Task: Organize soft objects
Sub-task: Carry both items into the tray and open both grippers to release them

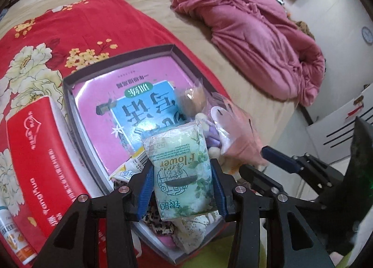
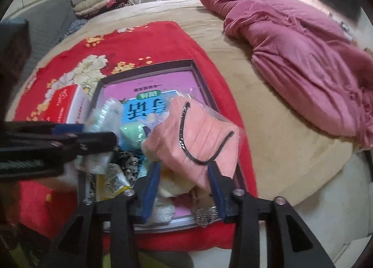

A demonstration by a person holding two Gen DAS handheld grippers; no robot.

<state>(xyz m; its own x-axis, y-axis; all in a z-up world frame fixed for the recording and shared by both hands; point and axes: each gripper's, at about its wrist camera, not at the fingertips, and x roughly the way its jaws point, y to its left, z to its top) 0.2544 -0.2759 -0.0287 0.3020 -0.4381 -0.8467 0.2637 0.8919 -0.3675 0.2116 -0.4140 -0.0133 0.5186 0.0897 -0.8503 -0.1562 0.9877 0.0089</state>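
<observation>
My left gripper [image 1: 181,170] is shut on a green and white soft packet [image 1: 179,158] printed "Flower", held over the near end of a dark grey box [image 1: 116,58]. A pink book lies in the box. In the right wrist view my right gripper [image 2: 184,170] stands open over the same box [image 2: 149,68]. A pink soft pack in clear plastic [image 2: 200,132] lies tilted at its fingertips, and the pads do not press it. The left wrist view shows the right gripper [image 1: 253,158] coming in from the right behind that pink pack [image 1: 242,135].
The box sits on a red floral blanket [image 1: 70,25] on a beige bed [image 2: 268,128]. A red tissue box [image 1: 35,151] stands left of it. Loose soft items, leopard fabric [image 1: 156,221] and a yellow packet [image 1: 130,165] fill the box's near end. A pink quilt [image 2: 303,58] lies bunched at the right.
</observation>
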